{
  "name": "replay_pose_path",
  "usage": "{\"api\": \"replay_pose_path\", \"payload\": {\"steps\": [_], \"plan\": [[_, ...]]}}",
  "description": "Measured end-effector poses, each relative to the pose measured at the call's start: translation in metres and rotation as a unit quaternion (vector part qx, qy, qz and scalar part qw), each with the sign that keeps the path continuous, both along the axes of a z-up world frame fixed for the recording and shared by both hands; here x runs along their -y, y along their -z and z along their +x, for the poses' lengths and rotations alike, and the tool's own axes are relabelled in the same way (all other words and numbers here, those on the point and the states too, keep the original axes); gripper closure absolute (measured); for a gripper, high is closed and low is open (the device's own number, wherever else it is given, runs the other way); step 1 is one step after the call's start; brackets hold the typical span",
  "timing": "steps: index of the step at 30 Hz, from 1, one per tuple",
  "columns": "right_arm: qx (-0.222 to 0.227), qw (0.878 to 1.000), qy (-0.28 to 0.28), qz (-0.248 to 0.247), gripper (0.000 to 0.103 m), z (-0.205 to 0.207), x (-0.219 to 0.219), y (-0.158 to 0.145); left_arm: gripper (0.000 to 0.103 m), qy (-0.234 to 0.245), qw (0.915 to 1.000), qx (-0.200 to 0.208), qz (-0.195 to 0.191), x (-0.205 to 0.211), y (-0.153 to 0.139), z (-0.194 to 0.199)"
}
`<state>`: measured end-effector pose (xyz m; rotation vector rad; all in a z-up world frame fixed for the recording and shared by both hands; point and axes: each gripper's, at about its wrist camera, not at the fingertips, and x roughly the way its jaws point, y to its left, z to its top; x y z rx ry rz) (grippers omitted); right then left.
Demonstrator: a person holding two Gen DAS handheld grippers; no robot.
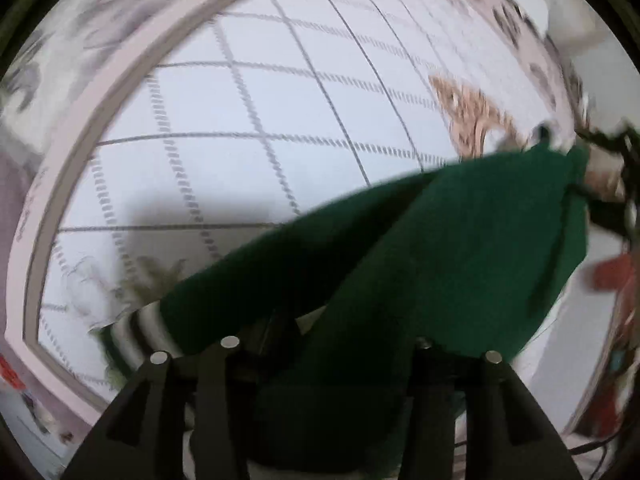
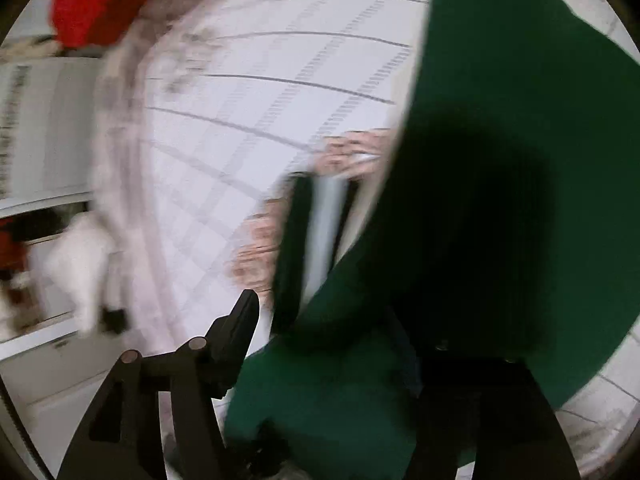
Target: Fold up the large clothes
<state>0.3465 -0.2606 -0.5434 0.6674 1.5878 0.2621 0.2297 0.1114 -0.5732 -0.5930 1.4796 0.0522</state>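
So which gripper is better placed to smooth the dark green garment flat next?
Probably the left gripper: dark green garment drapes over it above the white grid-patterned sheet, striped cuff beside it. The right gripper's view is mostly blocked by cloth.

Bright, even light; soft shadow on the bedspread [image 1: 208, 128]. Heavy motion blur, worst in right view. Fisheye bending, dark corners.

Green garment [image 1: 460, 248] draped over left gripper [image 1: 320, 344] – jaws apart, w/ striped cuff [image 1: 136, 330] – above checked bedspread [image 1: 248, 120].
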Motion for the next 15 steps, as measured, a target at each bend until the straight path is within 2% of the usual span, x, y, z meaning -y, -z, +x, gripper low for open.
{"api": "replay_pose_path", "payload": {"steps": [2,3,6,7,9,11,13,15], "plan": [[0.018,0.998,0.004,0.054,0.036,-0.01,0.01,-0.018,0.052,-0.023,0.9996,0.007,-0.015,-0.016,-0.013,-0.01],[0.03,0.998,0.009,0.063,0.035,-0.017,0.016,-0.029,0.052,-0.03,0.9995,0.008,-0.006,-0.02,-0.018,-0.013],[0.049,0.998,0.006,0.039,0.031,-0.044,0.026,-0.049,0.048,-0.053,0.9967,0.016,0.059,-0.043,-0.033,-0.029],[0.048,0.998,-0.007,0.029,0.031,-0.056,0.023,-0.051,0.039,-0.058,0.9949,0.011,0.081,-0.049,-0.033,-0.033],[0.041,0.999,-0.027,0.013,0.031,-0.076,0.017,-0.045,0.036,-0.069,0.9923,-0.002,0.102,-0.061,-0.027,-0.036],[0.029,0.999,-0.035,-0.002,0.031,-0.096,0.015,-0.032,0.036,-0.084,0.9912,-0.004,0.102,-0.067,-0.024,-0.042],[0.019,0.999,-0.033,-0.009,0.031,-0.108,0.015,-0.021,0.036,-0.077,0.9893,-0.006,0.124,-0.06,-0.021,-0.044],[0.015,0.999,-0.031,-0.02,0.031,-0.119,0.014,-0.011,0.035,-0.066,0.9824,-0.012,0.174,-0.059,-0.008,-0.042]]}}
